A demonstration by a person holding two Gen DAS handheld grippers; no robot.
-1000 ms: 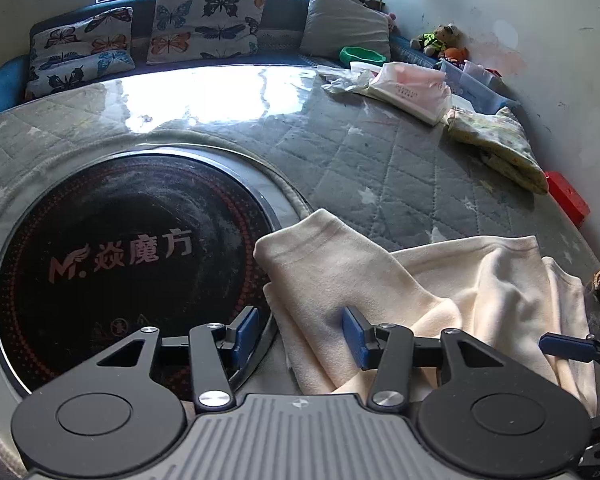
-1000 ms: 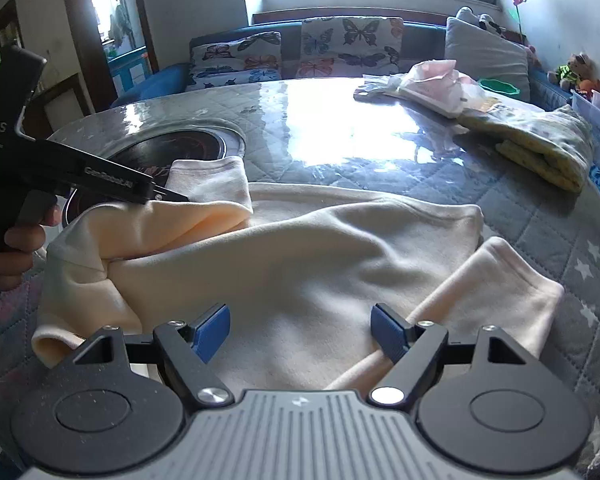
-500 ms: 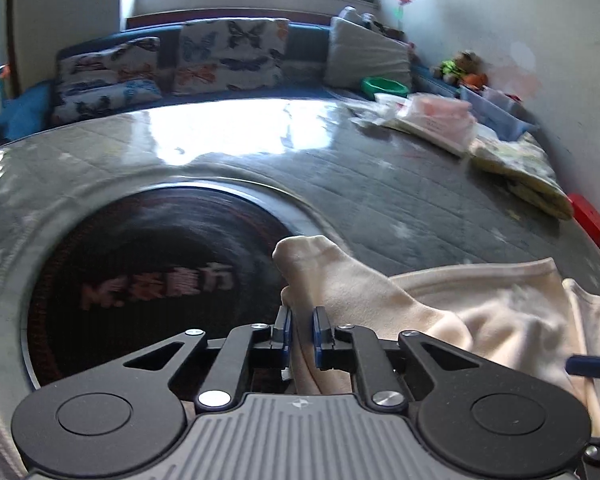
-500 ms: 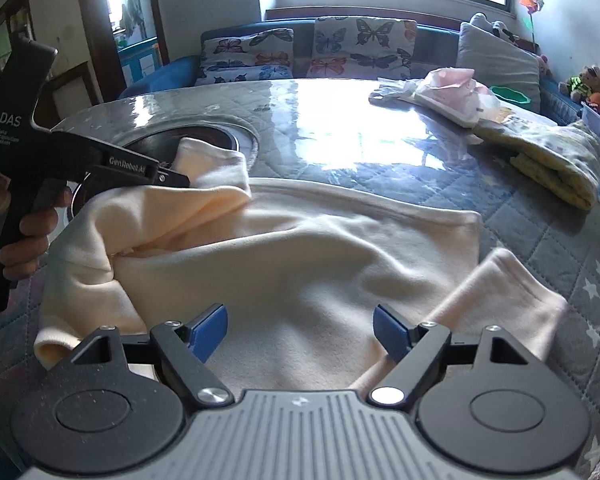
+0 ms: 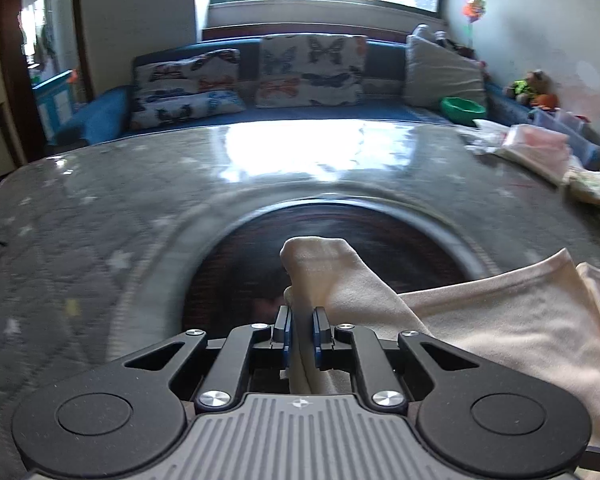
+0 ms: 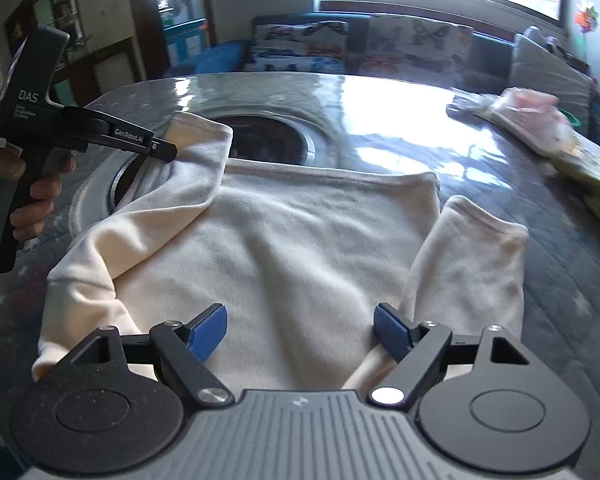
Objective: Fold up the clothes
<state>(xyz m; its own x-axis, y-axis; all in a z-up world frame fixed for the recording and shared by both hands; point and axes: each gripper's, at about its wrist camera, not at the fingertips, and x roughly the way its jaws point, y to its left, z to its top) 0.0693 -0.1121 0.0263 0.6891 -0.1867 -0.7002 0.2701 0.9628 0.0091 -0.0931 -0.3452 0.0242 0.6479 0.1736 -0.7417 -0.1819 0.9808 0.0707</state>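
A cream long-sleeved top [image 6: 300,248] lies spread on the round table. My left gripper [image 5: 301,332] is shut on the top's left sleeve [image 5: 324,272] and holds the cuff lifted over the dark round hotplate [image 5: 240,272]. In the right wrist view the left gripper [image 6: 168,150] pinches that sleeve [image 6: 198,152] near its cuff. My right gripper [image 6: 300,332] is open and empty, low over the body of the top. The right sleeve [image 6: 476,248] lies folded beside it, just right of the right finger.
The hotplate [image 6: 268,140] is set in the grey quilted tabletop [image 5: 100,208]. Folded clothes [image 6: 532,116] and a yellow patterned cloth [image 6: 596,176] lie at the table's far right. A sofa with butterfly cushions [image 5: 308,68] stands behind the table.
My left gripper has closed on the left sleeve and lifted it, swinging left over the hotplate. My right gripper has stayed open over the top, moving slightly.
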